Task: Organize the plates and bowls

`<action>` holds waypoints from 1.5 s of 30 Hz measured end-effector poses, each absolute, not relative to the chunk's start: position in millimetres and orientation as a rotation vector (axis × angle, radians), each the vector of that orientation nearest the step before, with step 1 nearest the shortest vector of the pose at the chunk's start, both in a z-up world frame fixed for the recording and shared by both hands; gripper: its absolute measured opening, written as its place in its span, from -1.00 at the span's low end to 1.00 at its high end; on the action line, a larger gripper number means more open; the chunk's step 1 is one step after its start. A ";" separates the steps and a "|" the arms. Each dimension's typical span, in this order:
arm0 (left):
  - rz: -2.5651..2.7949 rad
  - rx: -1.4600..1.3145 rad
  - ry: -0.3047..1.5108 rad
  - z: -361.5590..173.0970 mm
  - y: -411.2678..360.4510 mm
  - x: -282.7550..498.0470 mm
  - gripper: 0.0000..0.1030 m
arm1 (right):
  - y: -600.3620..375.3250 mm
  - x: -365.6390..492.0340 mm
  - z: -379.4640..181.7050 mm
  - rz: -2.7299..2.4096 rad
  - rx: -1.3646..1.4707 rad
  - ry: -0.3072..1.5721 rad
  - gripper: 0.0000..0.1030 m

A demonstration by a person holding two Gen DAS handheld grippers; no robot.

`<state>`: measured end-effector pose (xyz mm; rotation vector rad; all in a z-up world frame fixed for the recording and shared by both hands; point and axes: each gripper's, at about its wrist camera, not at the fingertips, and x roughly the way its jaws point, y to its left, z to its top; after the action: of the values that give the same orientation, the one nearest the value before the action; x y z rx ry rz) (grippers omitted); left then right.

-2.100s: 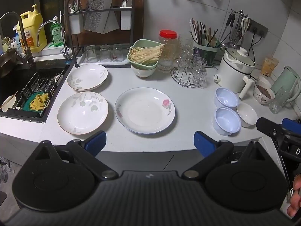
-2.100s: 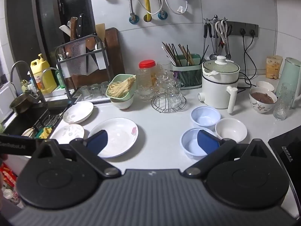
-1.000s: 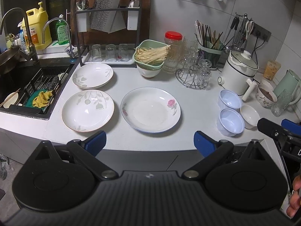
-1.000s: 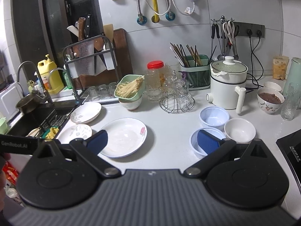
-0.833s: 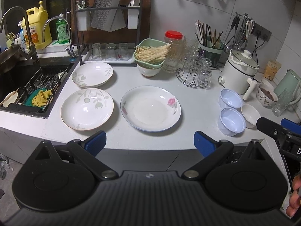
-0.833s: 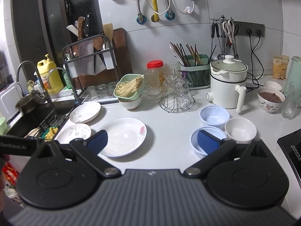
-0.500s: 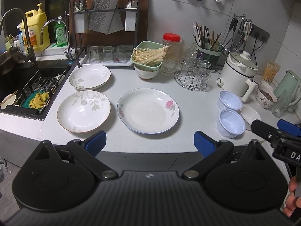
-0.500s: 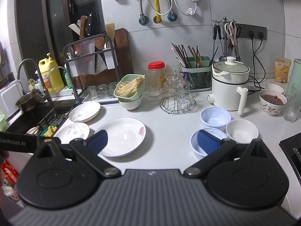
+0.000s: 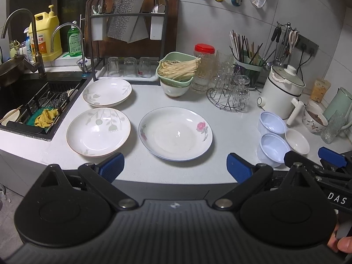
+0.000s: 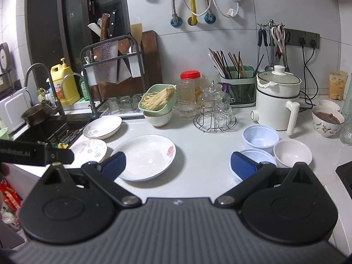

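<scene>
Your two grippers hover wide apart and empty over a counter of plates and bowls.

Your left gripper [image 9: 175, 168], at the bottom of its frame, holds its blue pads spread with nothing between them; your right gripper [image 10: 177, 164] is the same. At centre frame lies the rose plate [image 9: 175, 133]. To its left sit two leaf-patterned plates [image 9: 98, 128], one behind the other, beside the sink [image 9: 33, 101]. At right frame, two pale blue bowls [image 9: 273, 147] and a small white bowl [image 9: 297, 141] cluster just beside each other, near the white cooker [image 9: 282, 91].
</scene>
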<state>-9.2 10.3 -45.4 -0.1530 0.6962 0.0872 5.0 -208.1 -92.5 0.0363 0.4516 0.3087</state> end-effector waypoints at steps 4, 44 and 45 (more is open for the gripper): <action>0.085 -0.156 0.707 -49.6 9.5 -10.3 0.96 | -209.4 3.5 -93.7 0.306 0.032 0.450 1.00; 0.062 -0.125 0.805 -19.6 11.8 -23.3 0.96 | -211.9 -14.3 -73.6 0.271 0.116 0.571 1.00; 0.063 -0.120 0.813 -19.6 11.9 -21.5 0.96 | -212.1 -14.3 -72.3 0.276 0.122 0.574 1.00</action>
<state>-21.5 11.9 -19.6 -0.1197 0.8127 0.0628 -14.3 -212.1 -72.3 0.1217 0.5739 0.2756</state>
